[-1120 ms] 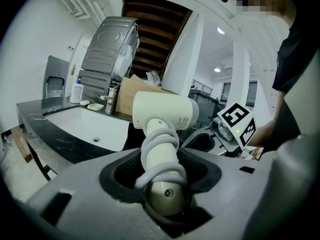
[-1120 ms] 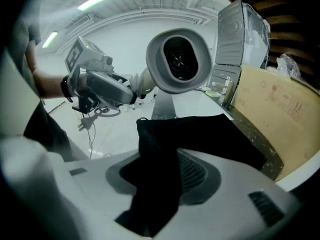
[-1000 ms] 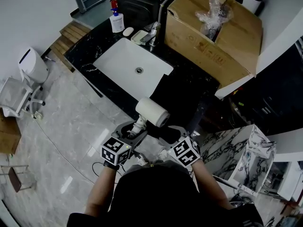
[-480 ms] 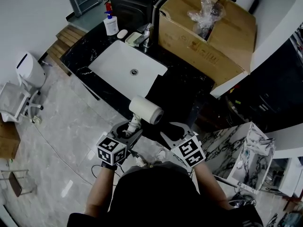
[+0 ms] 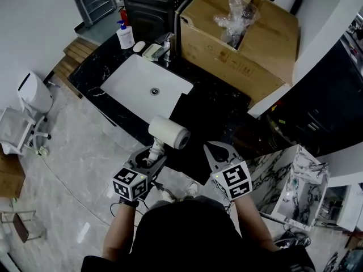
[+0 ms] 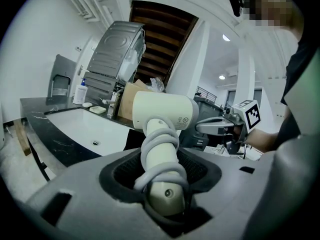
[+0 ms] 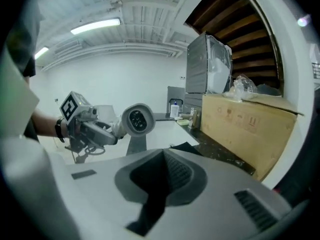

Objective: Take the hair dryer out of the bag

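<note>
A white hair dryer [image 5: 168,132] with its cord wound round the handle stands up from my left gripper [image 5: 152,155], which is shut on the handle. The left gripper view shows the handle [image 6: 161,154] between the jaws and the barrel [image 6: 165,110] above them. The dryer hangs in front of the counter's near edge. A flat black bag [image 5: 195,113] lies on the dark counter beyond it. My right gripper [image 5: 218,151] is to the right of the dryer, apart from it, shut with nothing between its jaws. In the right gripper view the dryer's round end [image 7: 137,119] faces me.
A white sink [image 5: 146,85] is set in the black marble counter [image 5: 93,67], with a faucet [image 5: 166,42] and a soap bottle [image 5: 125,37] behind it. A large open cardboard box [image 5: 238,41] fills the counter's right. A marbled white stand [image 5: 300,180] is at the right, grey floor at the left.
My right gripper has drawn back and up from the dryer, and its jaws have gone from open to shut, empty. The left gripper still holds the dryer in about the same place.
</note>
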### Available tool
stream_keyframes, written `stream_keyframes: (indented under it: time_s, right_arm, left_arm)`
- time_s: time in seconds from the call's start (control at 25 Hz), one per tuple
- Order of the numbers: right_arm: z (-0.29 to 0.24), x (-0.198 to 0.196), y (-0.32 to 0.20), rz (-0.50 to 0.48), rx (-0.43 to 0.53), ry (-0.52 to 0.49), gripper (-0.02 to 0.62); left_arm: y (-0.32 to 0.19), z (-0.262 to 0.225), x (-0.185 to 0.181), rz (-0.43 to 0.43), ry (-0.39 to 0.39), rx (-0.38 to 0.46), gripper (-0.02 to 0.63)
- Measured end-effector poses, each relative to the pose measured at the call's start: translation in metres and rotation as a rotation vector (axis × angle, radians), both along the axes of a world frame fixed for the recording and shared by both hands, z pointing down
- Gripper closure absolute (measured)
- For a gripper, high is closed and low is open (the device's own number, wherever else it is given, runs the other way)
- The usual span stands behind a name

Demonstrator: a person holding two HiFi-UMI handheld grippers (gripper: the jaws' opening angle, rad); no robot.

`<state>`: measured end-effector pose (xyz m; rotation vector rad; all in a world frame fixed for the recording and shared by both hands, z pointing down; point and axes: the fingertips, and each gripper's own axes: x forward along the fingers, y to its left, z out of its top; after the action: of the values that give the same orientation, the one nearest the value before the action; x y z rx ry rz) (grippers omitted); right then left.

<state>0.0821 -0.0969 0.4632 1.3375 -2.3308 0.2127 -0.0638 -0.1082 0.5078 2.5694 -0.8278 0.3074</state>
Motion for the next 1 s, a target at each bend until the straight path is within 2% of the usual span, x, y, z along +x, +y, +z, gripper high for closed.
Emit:
stream_keyframes:
  time_s: [0.56,0.84,1.0]
  right_arm:
    - [-0.093,0.088,-0.001,0.22,0.203,-0.29,0.583]
    - [-0.103,0.126,0.002,0.327,0.254,-0.294,0.583]
    - [-0.1,0.133,-0.003,0.349,0.26,-0.296,0.583]
  left_arm:
    - [-0.01,-0.015,0.003,-0.052,0.04,-0.001,0.379]
    - [-0.017,-0.022,-0.001,-0.102,0.055,0.006,0.379]
    - [-0.019,-0.03,-0.002,-0.128,0.068,0.02,0.379]
